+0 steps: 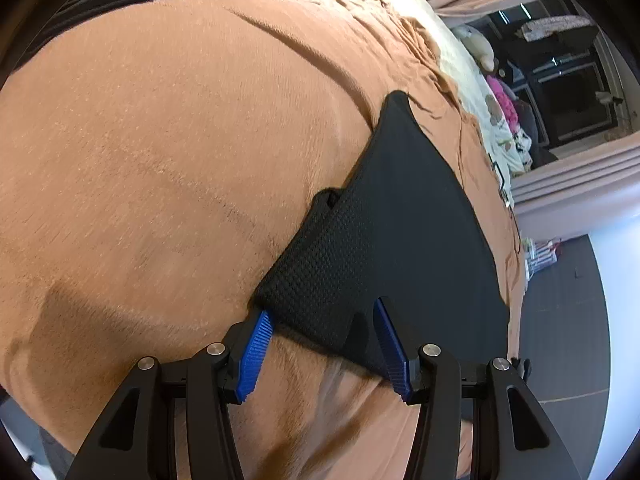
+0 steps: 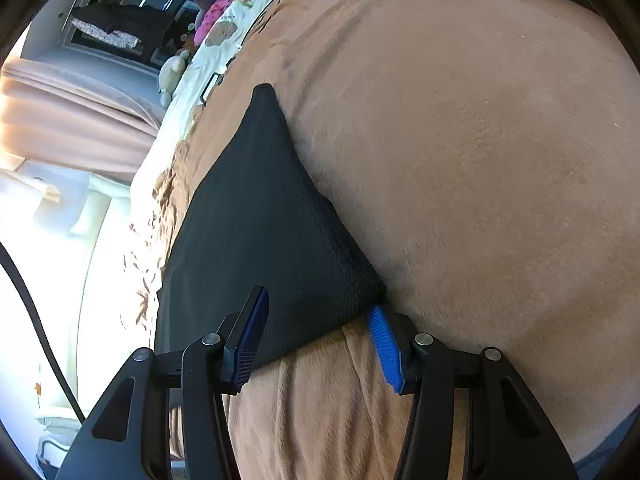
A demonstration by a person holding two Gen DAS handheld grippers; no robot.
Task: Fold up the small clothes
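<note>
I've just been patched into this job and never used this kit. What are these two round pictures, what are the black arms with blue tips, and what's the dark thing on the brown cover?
No robot here: a person carries a pair of tongs in each hand, and each has a wide-angle camera looking along its two fingers, hence the round, bent pictures. One picture is from the left tongs, the other from the right tongs. The blue parts are ribbed grip pads.

The dark thing is a small black garment lying on a brown blanket over a bed. Both tongs are open, each straddling a near corner of the garment; neither pair has closed on it yet.
</note>
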